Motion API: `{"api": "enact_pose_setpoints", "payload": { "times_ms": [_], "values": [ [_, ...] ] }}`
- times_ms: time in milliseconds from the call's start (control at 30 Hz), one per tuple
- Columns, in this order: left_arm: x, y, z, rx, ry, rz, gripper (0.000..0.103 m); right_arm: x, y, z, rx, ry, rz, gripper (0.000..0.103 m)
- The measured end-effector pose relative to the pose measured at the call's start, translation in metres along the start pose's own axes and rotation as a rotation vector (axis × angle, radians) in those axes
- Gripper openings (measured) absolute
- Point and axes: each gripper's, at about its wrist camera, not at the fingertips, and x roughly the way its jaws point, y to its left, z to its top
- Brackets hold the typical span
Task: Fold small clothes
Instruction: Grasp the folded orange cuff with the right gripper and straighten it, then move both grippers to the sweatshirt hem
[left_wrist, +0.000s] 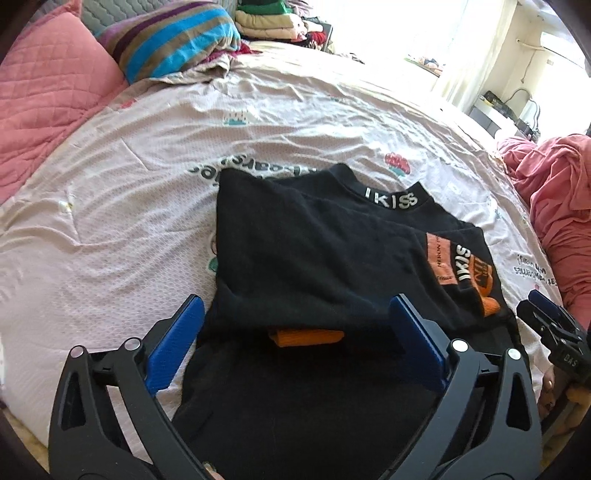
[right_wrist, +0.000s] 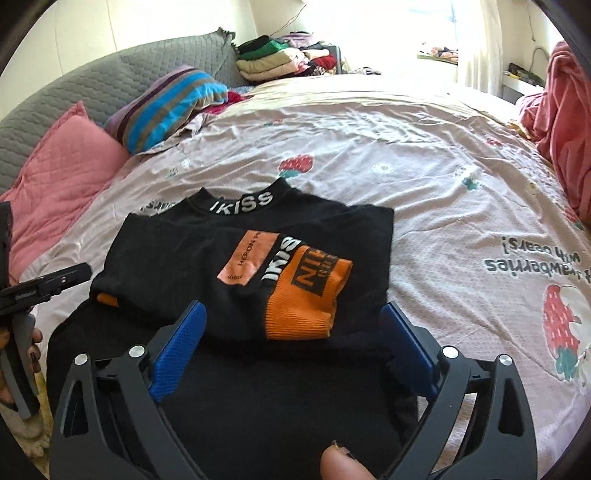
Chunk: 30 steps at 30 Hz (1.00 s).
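Above the folded black top on the bed | left gripper angled down, fingers apart, empty | right gripper angled down, fingers apart, empty

One black sweater with two orange cuffs showing (one mostly tucked under a fold) lies on one bed. Two tongs: left tongs, right tongs, each with two blue pads. One pink quilted pillow, one striped cushion, one stack of folded clothes, one heap of pink fabric.
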Motion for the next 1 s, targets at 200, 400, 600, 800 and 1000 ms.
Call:
{"api": "enact_pose_setpoints", "payload": {
  "times_ms": [200, 400, 600, 800, 1000],
  "values": [
    [-0.023, 0.0, -0.001, 0.015, -0.035, 0.013, 0.093, -0.015, -0.006, 0.0, 0.015, -0.027, -0.004, 0.095],
    [-0.046, 0.004, -0.005, 0.004, -0.06, 0.02, 0.093, -0.033, -0.009, -0.003, 0.012, -0.057, -0.008, 0.095],
    [-0.067, 0.008, -0.014, 0.011, -0.077, 0.029, 0.094, -0.053, -0.01, -0.009, 0.003, -0.085, -0.006, 0.095],
    [-0.085, 0.021, -0.034, 0.004, -0.081, 0.03, 0.094, -0.068, -0.006, -0.017, -0.022, -0.096, -0.009, 0.095],
    [-0.095, 0.042, -0.061, -0.012, -0.063, 0.055, 0.094, -0.078, 0.0, -0.024, -0.037, -0.1, -0.016, 0.095]
  ]
}}
